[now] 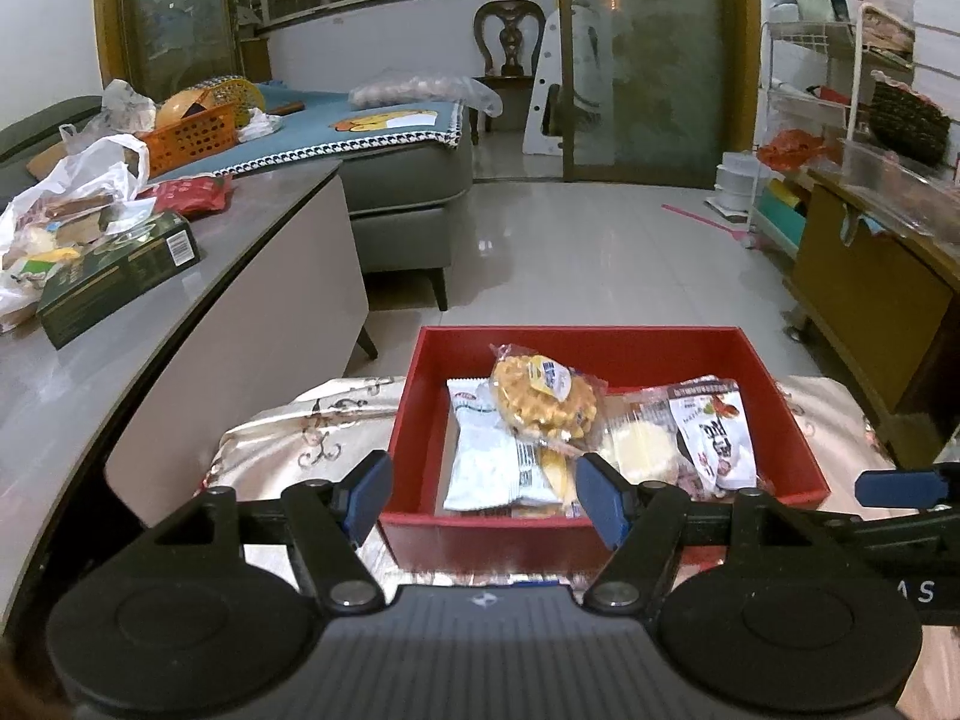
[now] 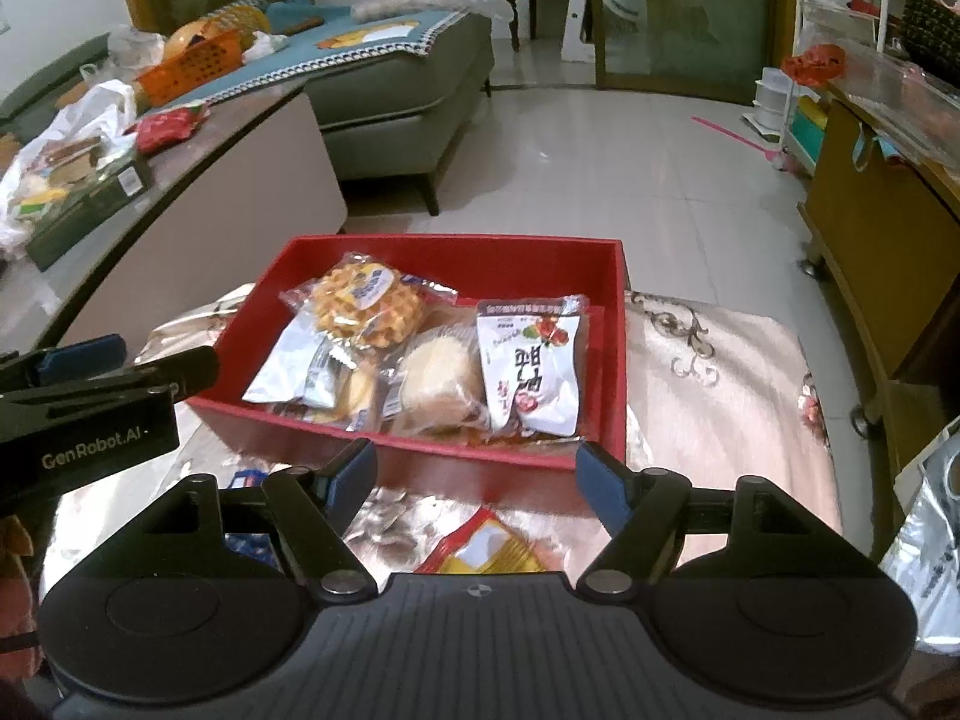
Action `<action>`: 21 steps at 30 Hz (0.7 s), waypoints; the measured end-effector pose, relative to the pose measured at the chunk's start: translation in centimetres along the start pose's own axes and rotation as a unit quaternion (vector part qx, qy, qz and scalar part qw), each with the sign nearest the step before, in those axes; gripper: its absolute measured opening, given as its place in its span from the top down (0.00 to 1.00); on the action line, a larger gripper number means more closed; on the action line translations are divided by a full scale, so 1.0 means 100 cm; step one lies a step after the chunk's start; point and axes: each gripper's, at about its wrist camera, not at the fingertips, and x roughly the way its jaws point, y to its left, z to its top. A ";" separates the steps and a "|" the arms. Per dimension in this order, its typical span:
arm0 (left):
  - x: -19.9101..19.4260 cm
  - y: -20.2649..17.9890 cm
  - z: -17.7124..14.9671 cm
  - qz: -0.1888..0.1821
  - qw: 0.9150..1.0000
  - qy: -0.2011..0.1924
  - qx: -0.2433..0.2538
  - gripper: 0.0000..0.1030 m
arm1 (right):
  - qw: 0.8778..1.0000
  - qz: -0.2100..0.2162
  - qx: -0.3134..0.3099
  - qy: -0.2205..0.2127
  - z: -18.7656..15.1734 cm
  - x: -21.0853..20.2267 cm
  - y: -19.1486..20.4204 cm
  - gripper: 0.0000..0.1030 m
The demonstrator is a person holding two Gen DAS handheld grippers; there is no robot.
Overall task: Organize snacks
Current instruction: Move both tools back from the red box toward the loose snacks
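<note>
A red box stands on a patterned cloth and holds several wrapped snacks: a waffle pack, a white-blue pack, a round pastry and a white nut pack. My left gripper is open and empty at the box's near wall. My right gripper is open and empty in front of the box, above a red-yellow snack packet on the cloth.
A grey table to the left carries a green box, a red packet and plastic bags. A sofa stands behind it, a wooden cabinet and a wire rack to the right. A silver bag lies at right.
</note>
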 end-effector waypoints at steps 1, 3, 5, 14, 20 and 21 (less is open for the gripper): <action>-0.003 0.000 -0.002 -0.002 1.000 0.000 0.001 0.40 | 1.000 0.001 -0.001 0.000 -0.002 -0.002 0.002 0.23; -0.008 0.000 -0.007 -0.002 1.000 0.002 0.004 0.40 | 1.000 0.003 -0.003 0.001 -0.006 -0.005 0.005 0.23; -0.011 -0.001 -0.012 -0.003 1.000 0.005 0.009 0.40 | 1.000 0.005 -0.005 0.001 -0.010 -0.009 0.007 0.22; -0.027 0.005 -0.031 -0.015 1.000 0.023 0.005 0.40 | 1.000 0.009 -0.003 0.007 -0.027 -0.021 0.010 0.21; -0.037 0.007 -0.062 -0.028 0.998 0.062 0.015 0.40 | 1.000 0.007 -0.010 0.018 -0.046 -0.029 0.009 0.21; -0.040 0.006 -0.069 -0.028 0.997 0.067 0.022 0.40 | 1.000 0.006 -0.009 0.019 -0.049 -0.031 0.007 0.21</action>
